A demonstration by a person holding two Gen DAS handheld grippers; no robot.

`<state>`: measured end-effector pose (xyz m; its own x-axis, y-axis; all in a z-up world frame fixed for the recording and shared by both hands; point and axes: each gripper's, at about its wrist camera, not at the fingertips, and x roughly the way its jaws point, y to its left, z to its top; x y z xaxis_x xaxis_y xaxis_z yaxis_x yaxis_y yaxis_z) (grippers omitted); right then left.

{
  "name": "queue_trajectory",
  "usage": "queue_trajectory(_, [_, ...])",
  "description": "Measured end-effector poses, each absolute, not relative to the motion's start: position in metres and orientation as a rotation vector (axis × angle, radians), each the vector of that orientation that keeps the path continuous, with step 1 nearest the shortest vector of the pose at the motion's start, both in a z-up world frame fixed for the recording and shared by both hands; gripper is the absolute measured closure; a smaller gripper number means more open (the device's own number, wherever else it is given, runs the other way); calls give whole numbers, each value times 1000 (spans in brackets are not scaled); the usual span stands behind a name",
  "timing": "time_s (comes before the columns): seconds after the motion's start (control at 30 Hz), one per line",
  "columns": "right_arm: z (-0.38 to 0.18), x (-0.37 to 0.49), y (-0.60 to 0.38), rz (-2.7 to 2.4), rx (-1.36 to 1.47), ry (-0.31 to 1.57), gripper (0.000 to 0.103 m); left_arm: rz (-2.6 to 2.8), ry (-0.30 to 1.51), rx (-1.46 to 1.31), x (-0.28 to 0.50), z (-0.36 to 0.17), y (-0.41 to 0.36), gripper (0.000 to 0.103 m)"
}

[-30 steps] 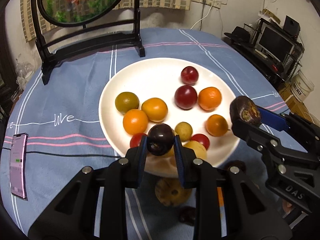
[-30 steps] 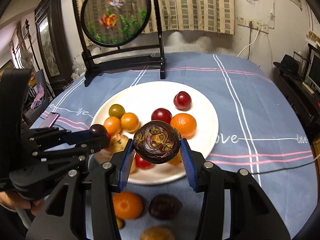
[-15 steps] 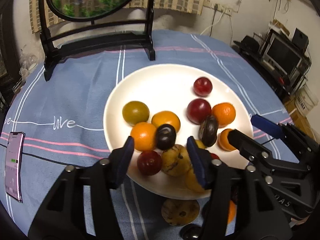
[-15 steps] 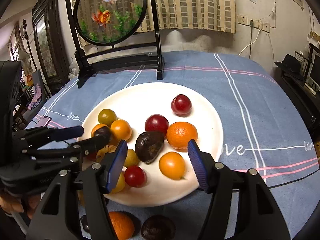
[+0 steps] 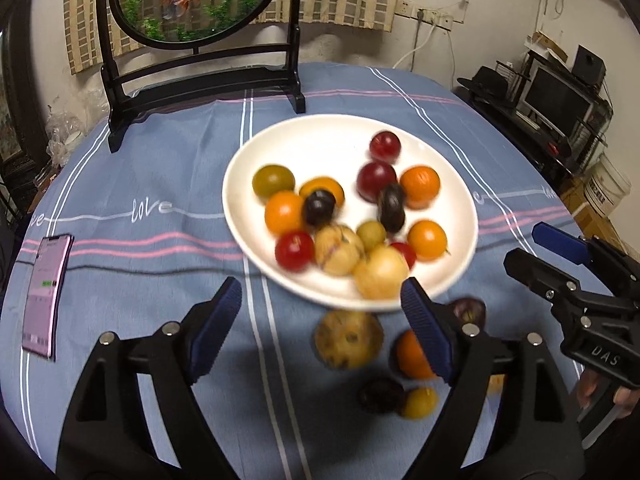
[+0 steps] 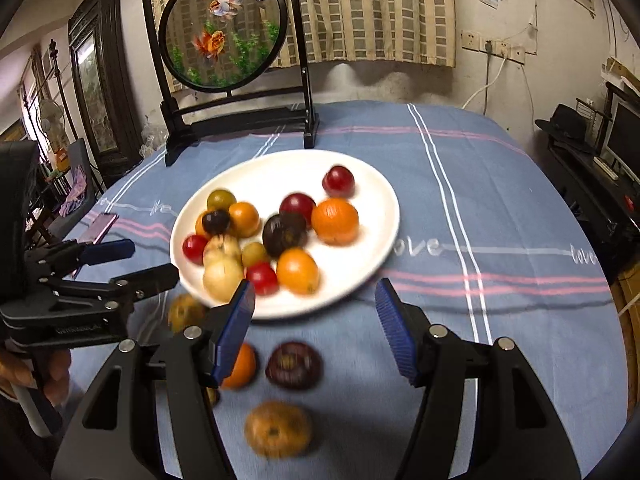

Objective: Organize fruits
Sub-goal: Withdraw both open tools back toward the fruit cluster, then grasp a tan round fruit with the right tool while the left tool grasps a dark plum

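Both tools are released and empty: my left tool (image 5: 320,316) is opening with nothing between its pads, my right tool (image 6: 314,326) stands parted. Loose fruit lies on the desk just on my side of the white plate (image 5: 256,148). The dark purple fruit (image 6: 294,365) sits right below the right tool, nearer that hand. Only the left view shows the small yellow fruit (image 5: 418,402).

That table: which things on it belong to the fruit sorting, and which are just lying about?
Part of the job:
- white plate of fruit
- loose fruit on the cloth: orange, dark purple fruit, brown speckled fruit
- left gripper, jaws opening, empty
- right gripper, empty

Lying about:
- phone
- goldfish screen
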<state>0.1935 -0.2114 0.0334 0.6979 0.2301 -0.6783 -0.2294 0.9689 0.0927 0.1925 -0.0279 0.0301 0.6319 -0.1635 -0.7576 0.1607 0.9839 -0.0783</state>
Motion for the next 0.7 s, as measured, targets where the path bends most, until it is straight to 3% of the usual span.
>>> queue_trajectory(0.7, [-15, 123, -202, 279, -44, 892, 40, -195, 940, -26, 124, -5, -19, 15])
